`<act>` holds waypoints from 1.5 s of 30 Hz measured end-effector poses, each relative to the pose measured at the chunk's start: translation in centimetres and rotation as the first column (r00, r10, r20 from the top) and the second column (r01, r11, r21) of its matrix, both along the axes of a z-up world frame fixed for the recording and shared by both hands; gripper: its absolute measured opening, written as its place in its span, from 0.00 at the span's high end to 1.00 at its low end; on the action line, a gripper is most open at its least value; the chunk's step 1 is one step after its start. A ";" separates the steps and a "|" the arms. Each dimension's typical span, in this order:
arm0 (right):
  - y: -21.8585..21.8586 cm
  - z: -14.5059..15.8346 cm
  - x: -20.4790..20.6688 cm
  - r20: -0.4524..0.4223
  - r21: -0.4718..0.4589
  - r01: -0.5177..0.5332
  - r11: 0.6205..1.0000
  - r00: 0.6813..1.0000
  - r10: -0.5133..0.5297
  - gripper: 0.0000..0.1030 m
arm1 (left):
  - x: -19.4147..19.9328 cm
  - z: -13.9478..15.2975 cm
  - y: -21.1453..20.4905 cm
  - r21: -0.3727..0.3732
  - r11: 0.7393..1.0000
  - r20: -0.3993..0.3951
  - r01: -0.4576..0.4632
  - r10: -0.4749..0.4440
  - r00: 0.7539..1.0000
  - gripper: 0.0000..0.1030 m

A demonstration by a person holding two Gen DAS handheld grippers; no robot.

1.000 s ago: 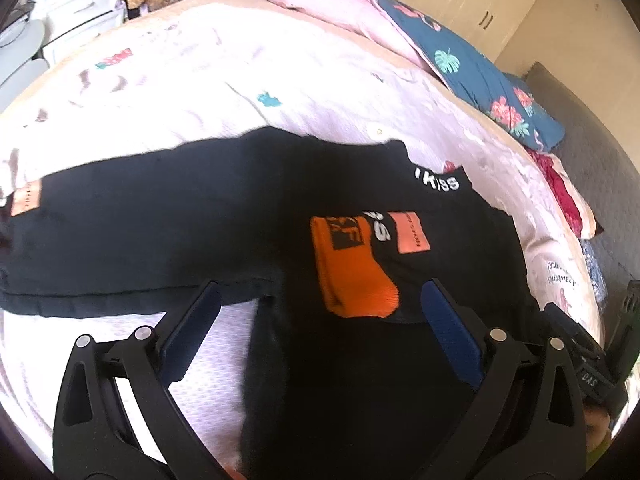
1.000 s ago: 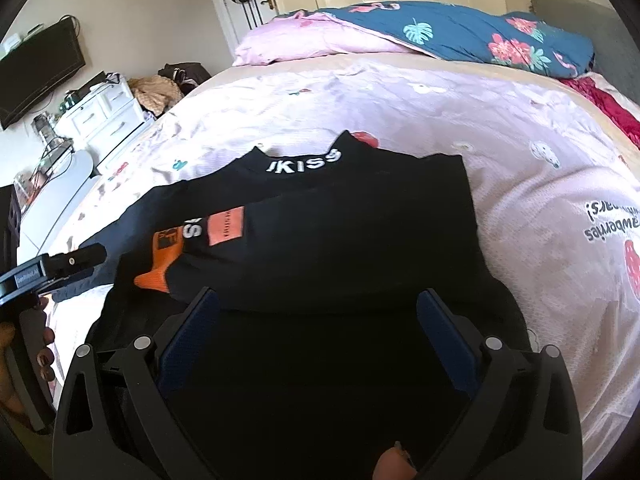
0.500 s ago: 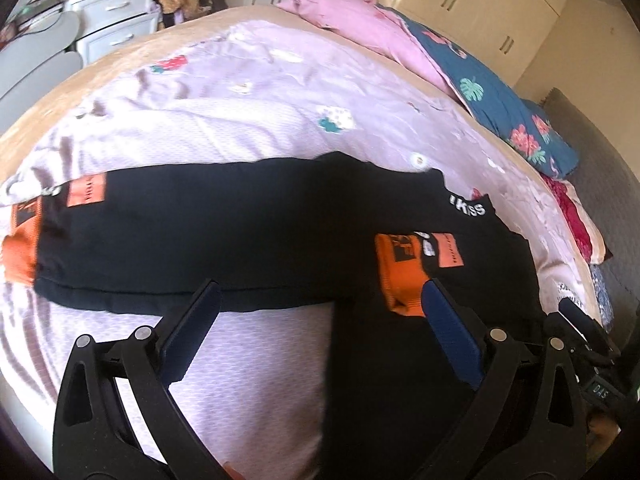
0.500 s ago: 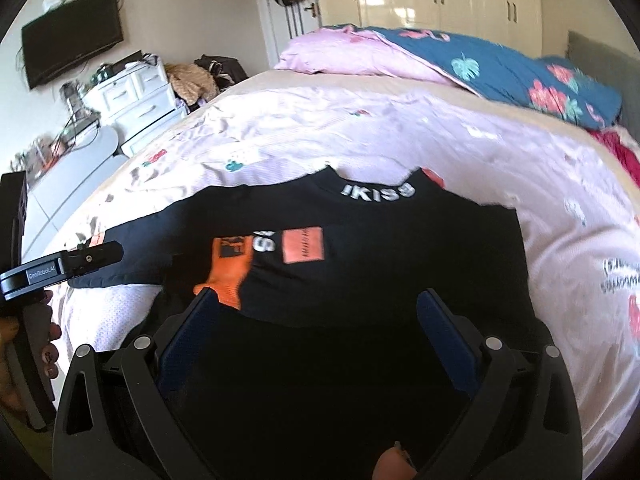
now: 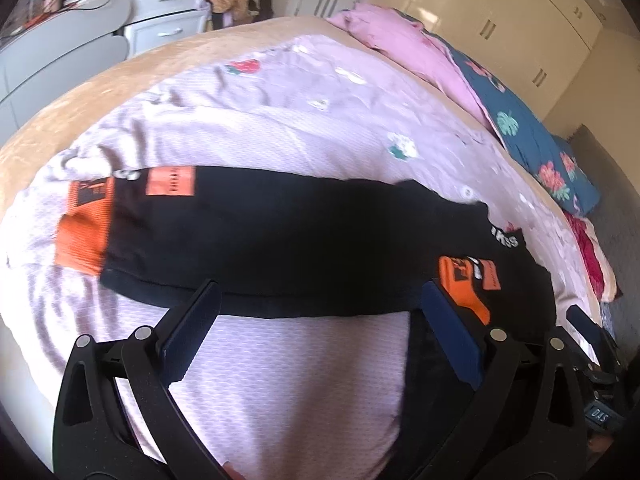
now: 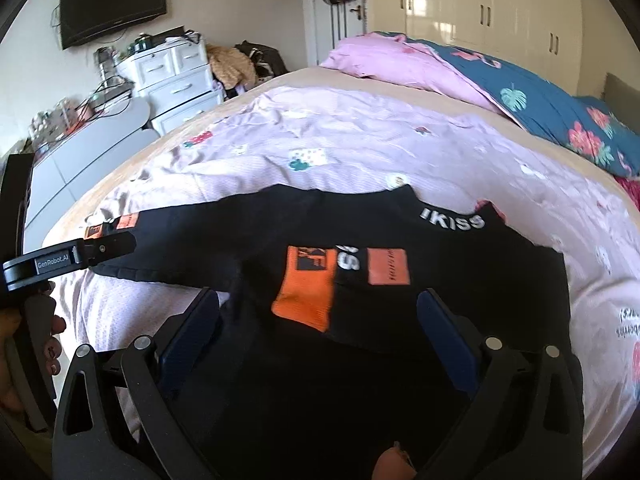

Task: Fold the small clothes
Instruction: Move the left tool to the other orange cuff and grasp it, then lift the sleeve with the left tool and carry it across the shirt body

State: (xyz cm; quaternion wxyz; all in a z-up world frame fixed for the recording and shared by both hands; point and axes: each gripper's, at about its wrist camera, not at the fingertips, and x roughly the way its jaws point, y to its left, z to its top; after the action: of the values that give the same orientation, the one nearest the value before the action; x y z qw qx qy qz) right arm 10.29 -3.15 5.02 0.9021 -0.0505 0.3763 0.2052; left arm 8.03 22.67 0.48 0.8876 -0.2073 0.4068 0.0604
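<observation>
A black long-sleeved top (image 6: 440, 280) with a white "IKISS" collar lies flat on the pink bedsheet (image 6: 360, 148). One sleeve is folded across the chest, its orange cuff (image 6: 306, 292) on the body. The other sleeve (image 5: 260, 236) stretches out to the left, ending in an orange cuff (image 5: 82, 236). My left gripper (image 5: 320, 320) is open and empty above the sheet, just short of the outstretched sleeve. My right gripper (image 6: 318, 320) is open and empty over the top's lower body. The left gripper also shows in the right wrist view (image 6: 100, 248), near the far cuff.
Pink and blue floral bedding (image 6: 500, 88) is piled at the head of the bed. White drawers (image 6: 176, 76) and a grey desk (image 6: 80, 156) stand beyond the bed's left edge. Wardrobes (image 6: 480, 4) line the back wall.
My left gripper has swung left, from over the folded cuff to the outstretched sleeve, bringing its far orange cuff into view. My right gripper has pulled back a little. Both stay open.
</observation>
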 end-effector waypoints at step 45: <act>5.7 -1.9 -0.1 -0.087 -0.008 -0.079 0.997 0.993 0.078 0.04 | -3.8 -4.3 13.4 -0.156 0.928 0.028 -0.339 0.347 0.937 0.91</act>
State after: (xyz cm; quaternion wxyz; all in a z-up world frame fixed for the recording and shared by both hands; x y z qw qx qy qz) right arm 10.15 2.56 3.16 0.8758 -0.0617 0.4140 0.2402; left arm 4.24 36.10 -3.86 0.8563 -0.3424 0.3431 0.1783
